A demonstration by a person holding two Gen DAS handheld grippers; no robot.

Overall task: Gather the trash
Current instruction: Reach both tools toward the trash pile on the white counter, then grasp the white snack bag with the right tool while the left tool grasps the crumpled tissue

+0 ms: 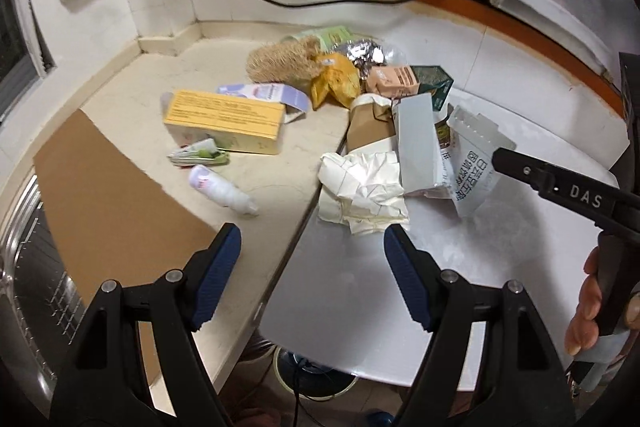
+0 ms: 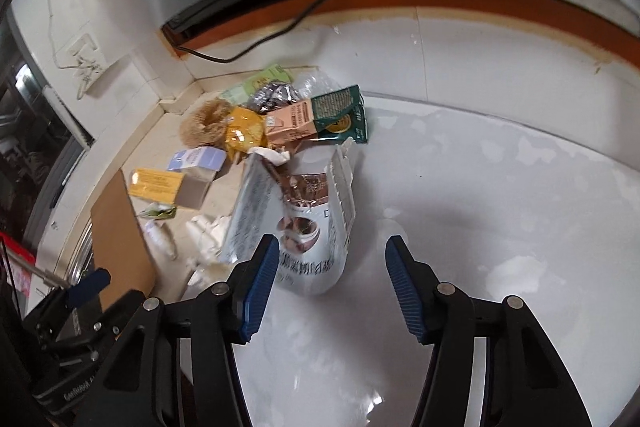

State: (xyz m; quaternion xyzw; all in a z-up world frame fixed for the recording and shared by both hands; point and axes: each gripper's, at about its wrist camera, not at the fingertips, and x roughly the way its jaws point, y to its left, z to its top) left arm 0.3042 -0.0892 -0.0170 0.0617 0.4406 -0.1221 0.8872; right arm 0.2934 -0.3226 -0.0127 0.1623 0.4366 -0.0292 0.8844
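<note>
Both claws look to be in the approach step, neither grasping anything: the left claw (image 1: pixel 312 277) hangs released short of the crumpled white paper (image 1: pixel 362 193), and the right claw (image 2: pixel 332 285) stands released with nothing between its jaws. The trash pile sits ahead on the tabletop (image 2: pixel 480 195), the silver-white pouch (image 2: pixel 304 227) just beyond the right claw's left finger. Next, I judge, each claw must reach further forward and clench on its piece.

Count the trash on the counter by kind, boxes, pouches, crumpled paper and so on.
Cartons and boxes: 4 (yellow box, lilac box, pink carton, green carton)
Pouches: 2 (white pouch, yellow pouch)
Crumpled paper: 1
Small white bottle: 1
Total: 8
</note>
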